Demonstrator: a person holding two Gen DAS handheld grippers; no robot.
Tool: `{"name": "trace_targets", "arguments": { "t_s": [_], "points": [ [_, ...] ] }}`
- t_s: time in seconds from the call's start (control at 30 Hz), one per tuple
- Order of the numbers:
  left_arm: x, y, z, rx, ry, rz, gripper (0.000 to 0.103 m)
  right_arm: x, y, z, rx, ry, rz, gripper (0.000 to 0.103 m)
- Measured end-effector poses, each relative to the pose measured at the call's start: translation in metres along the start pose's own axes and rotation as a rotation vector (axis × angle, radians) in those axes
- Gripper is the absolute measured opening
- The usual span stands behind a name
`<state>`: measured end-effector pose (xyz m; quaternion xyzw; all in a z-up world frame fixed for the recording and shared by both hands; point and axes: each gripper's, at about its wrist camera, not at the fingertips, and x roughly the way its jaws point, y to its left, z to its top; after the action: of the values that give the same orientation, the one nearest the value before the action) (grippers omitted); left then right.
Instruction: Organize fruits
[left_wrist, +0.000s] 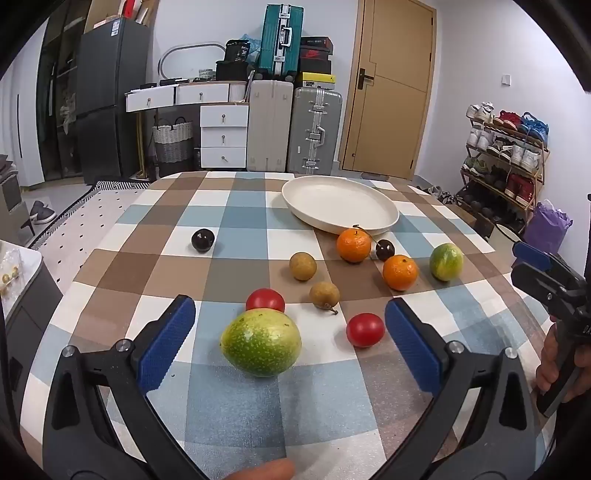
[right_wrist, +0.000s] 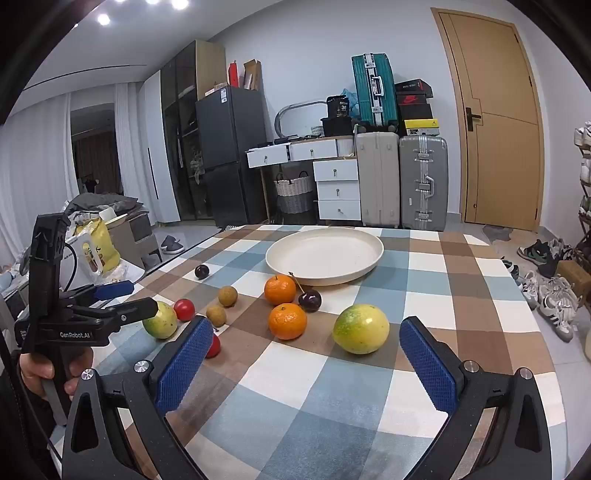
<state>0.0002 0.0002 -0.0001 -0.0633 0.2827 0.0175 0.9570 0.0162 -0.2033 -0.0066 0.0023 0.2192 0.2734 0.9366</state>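
Observation:
My left gripper (left_wrist: 289, 306) stands open around a large green fruit (left_wrist: 260, 341), its pads apart from it. Two red tomatoes (left_wrist: 365, 329), two brown longans (left_wrist: 303, 266), two oranges (left_wrist: 353, 244), a stemmed dark cherry (left_wrist: 385, 249) and a second green fruit (left_wrist: 446, 261) lie before the empty cream plate (left_wrist: 332, 199). Another dark cherry (left_wrist: 202, 240) sits alone at the left. My right gripper (right_wrist: 306, 326) is open low over the cloth, with the yellow-green fruit (right_wrist: 361, 328) just beyond its right finger (right_wrist: 428, 365). Its tip shows at the right edge (left_wrist: 535, 266).
The checkered tablecloth (right_wrist: 424, 295) covers the table, whose edges fall off to the left and right. A shoe rack (left_wrist: 506, 155) stands to the right, with suitcases (left_wrist: 314, 129) and white drawers (left_wrist: 223, 136) behind the table. A hand (right_wrist: 40, 373) holds the left gripper's handle.

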Motion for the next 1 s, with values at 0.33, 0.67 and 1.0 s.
{"name": "trace_targets", "arguments": {
  "t_s": [0.33, 0.67, 1.0],
  "points": [
    [0.0, -0.0003, 0.0, 0.006, -0.006, 0.001, 0.102, 0.0004, -0.0001, 0.0, 0.003, 0.008, 0.002, 0.103],
    [-0.0001, -0.0003, 0.0, 0.007, -0.007, 0.001, 0.102, 0.0009, -0.0002, -0.0001, 0.002, 0.009, 0.001, 0.103],
    [-0.0001, -0.0003, 0.0, 0.007, -0.007, 0.001, 0.102, 0.0008, -0.0003, -0.0001, 0.003, 0.009, 0.002, 0.103]
  ]
}}
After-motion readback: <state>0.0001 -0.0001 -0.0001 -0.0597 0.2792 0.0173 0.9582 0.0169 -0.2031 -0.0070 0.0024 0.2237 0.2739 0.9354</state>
